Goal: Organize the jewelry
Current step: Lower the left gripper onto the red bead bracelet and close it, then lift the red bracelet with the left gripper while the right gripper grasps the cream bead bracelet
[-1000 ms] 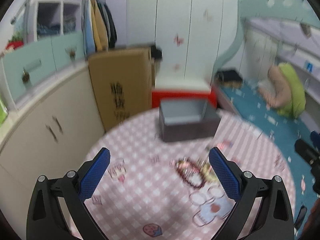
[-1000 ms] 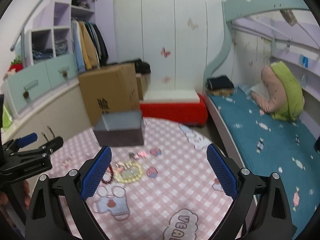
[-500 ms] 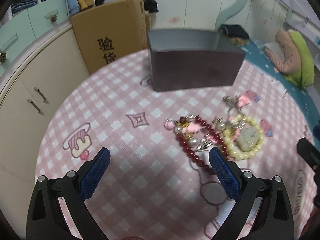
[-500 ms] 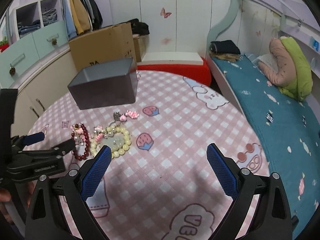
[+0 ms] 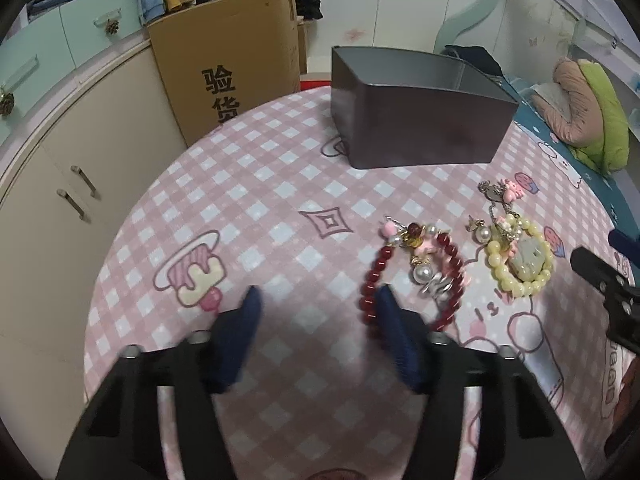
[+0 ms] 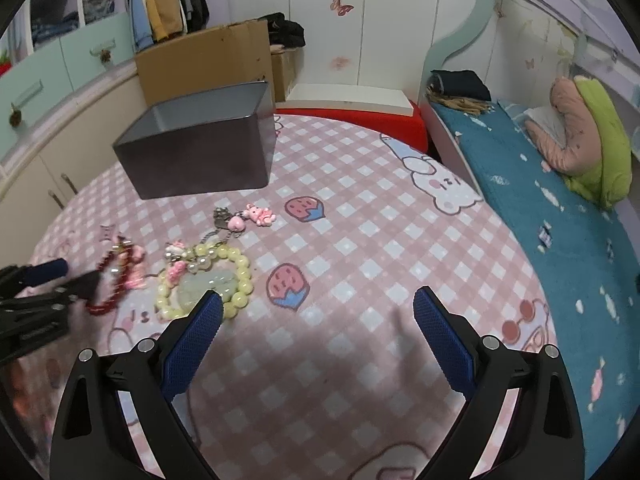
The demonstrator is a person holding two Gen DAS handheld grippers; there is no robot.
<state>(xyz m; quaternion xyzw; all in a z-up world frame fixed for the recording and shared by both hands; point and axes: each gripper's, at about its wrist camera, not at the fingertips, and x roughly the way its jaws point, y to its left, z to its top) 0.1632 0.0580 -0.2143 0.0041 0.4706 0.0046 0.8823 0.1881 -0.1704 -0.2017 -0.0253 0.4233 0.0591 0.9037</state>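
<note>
A dark red bead bracelet (image 5: 448,260) with charms lies on the pink checked tablecloth (image 5: 280,208). A pale yellow bead bracelet with a jade pendant (image 5: 520,260) lies to its right, and a small pink charm keychain (image 5: 504,194) lies beyond. An open dark grey box (image 5: 416,120) stands behind them. My left gripper (image 5: 316,300) is open and low, its right finger at the red bracelet's near edge. My right gripper (image 6: 316,308) is open and empty, its left finger beside the yellow bracelet (image 6: 208,280). The red bracelet (image 6: 116,276) and box (image 6: 200,148) also show in the right wrist view.
A cardboard box (image 5: 228,68) stands behind the round table, beside cream cupboards (image 5: 60,184). A red step (image 6: 360,116) and a bed with a teal sheet (image 6: 560,216) lie to the right. The other gripper shows at the edge of each view (image 6: 36,304).
Both grippers have dropped toward the table and moved closer to the jewelry. My left gripper's fingers have narrowed and its right finger now reaches the red bracelet.
</note>
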